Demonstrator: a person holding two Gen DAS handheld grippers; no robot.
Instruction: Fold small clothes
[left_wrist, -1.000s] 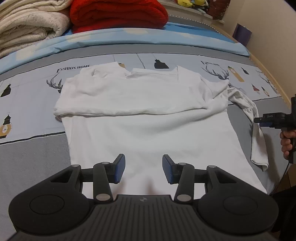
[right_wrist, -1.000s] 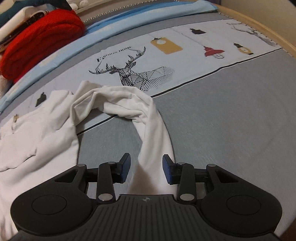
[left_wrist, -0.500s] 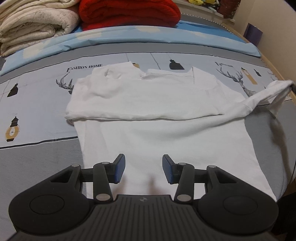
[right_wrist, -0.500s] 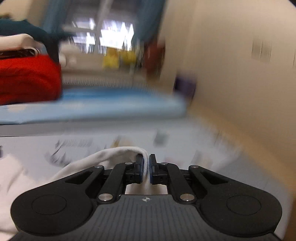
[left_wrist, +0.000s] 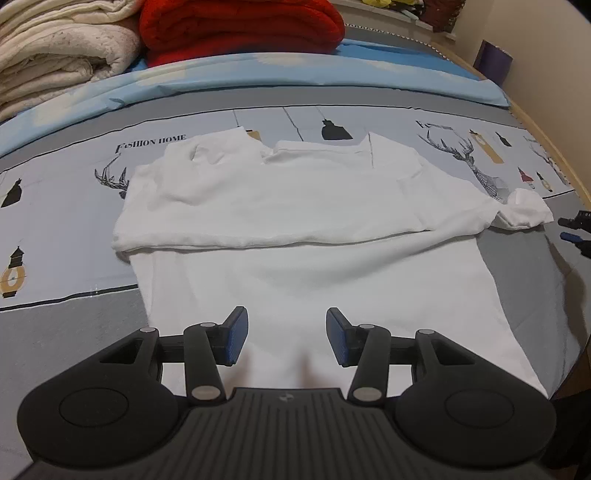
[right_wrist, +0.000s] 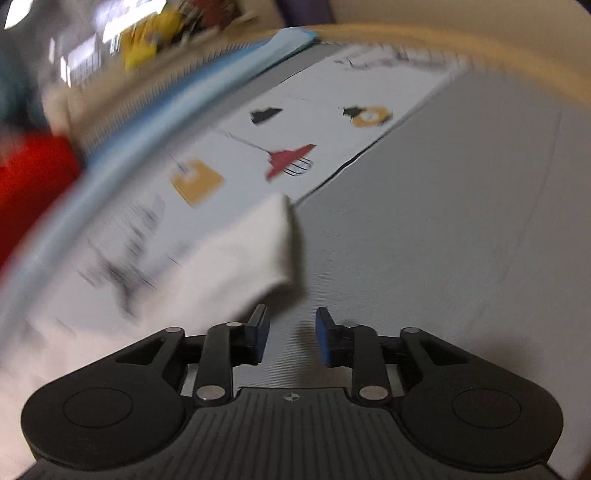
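- The white shirt (left_wrist: 306, 229) lies flat on the printed bed cover (left_wrist: 66, 229), collar end toward the far side, hem toward the left-wrist camera; its left sleeve is folded across the chest as a band.
- The shirt's other sleeve runs across the body too, and its cuff (left_wrist: 526, 212) pokes out past the shirt's right edge, resting on the cover.
- In the blurred right-wrist view that cuff (right_wrist: 258, 251) lies just beyond and left of the right gripper's fingers, not between them.
- The left gripper (left_wrist: 284, 336) hovers over the shirt's lower half, jaws moderately wide and opening a little, with only flat cloth beneath and nothing pinched.
- The right gripper (right_wrist: 290, 334) has its jaws parting, a medium gap, with bare grey cover showing between the blue pads; from the left-wrist view its finger tips (left_wrist: 574, 230) sit just right of the cuff.
- Printed on the cover left of the shirt's collar are the words "FASHION HOME" (left_wrist: 151, 142), above a line-drawn stag head (left_wrist: 112, 181); a second stag (left_wrist: 469, 158) with partly hidden lettering is right of the shirt.
- Lamp and bottle silhouettes are also printed around the shirt; no other writing is readable.
- Beyond the shirt's collar end sit a folded red blanket (left_wrist: 240, 27) and, left of it, cream blankets (left_wrist: 55, 55).
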